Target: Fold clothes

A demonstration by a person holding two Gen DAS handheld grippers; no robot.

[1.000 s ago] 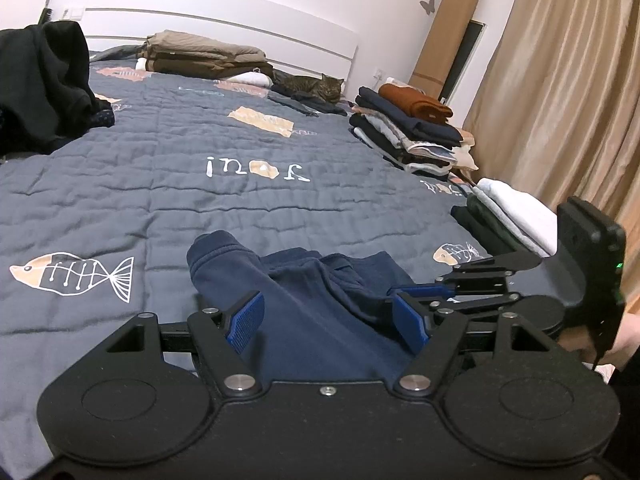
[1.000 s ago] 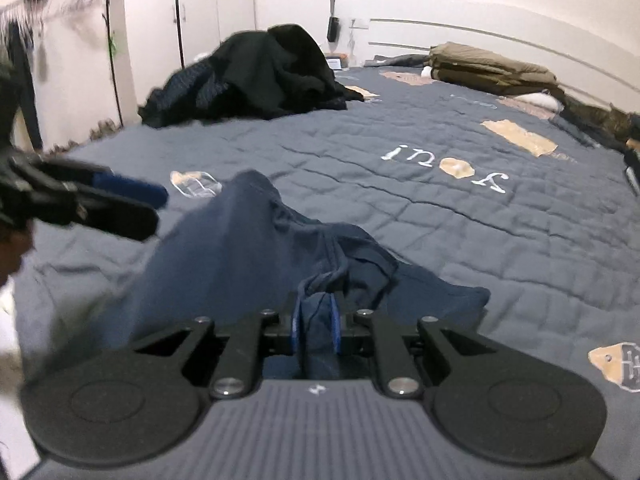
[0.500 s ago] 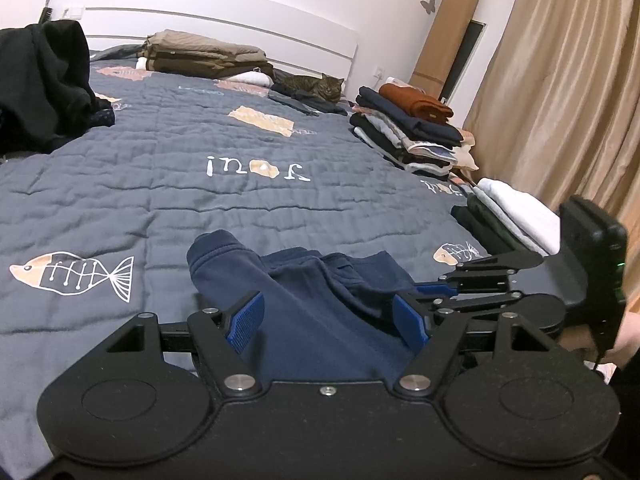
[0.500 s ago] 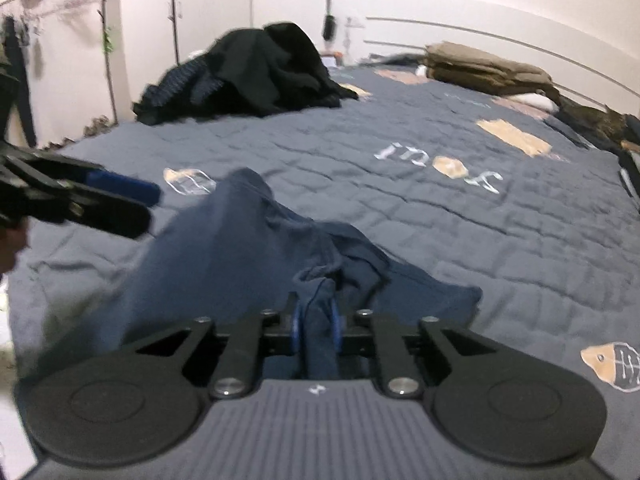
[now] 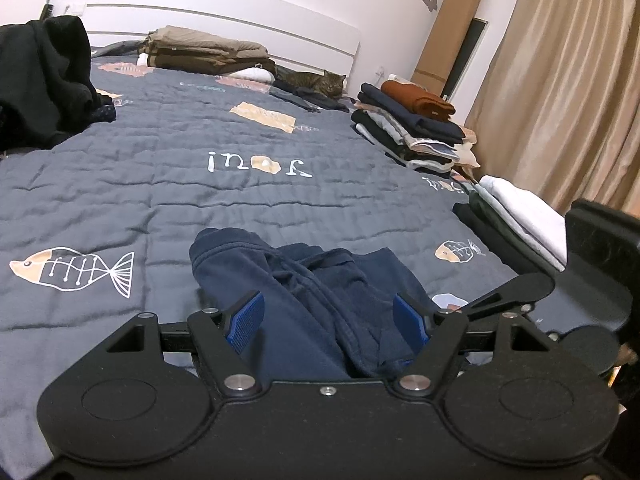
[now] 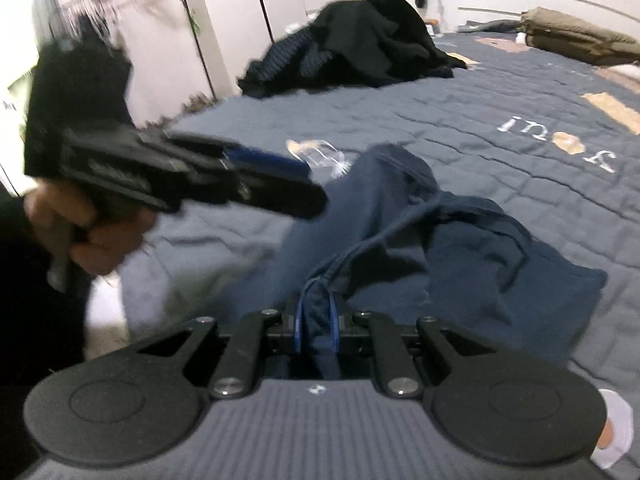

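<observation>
The navy garment lies crumpled at the near edge of the bed, on the grey quilted bedspread. In the right wrist view it spreads from the near centre toward the right, with one rounded fold rising toward the far side.

Right gripper: fingers closed to a narrow gap, with a fold of the navy garment pinched between the blue pads. Left gripper: fingers spread wide, blue pads on either side of the garment, nothing held between them. In the right wrist view the left gripper appears blurred at the left, above the garment's left edge, held by a hand.

Open room: the middle of the bedspread beyond the garment is bare up to the far end of the bed. Occupied margins:
- Far left: a heap of black clothes.
- Far end, against the white headboard: folded tan and brown clothes, with a tabby cat lying to their right.
- Right edge: a tall stack of folded clothes topped by a rust-coloured piece, and nearer, a low stack topped by white fabric, close to the garment's right side.

Writing: the bedspread carries white lettering, upside down from this side and not reliably readable. Fish-skeleton prints lie left and right of the garment. A beige curtain hangs at the right.
</observation>
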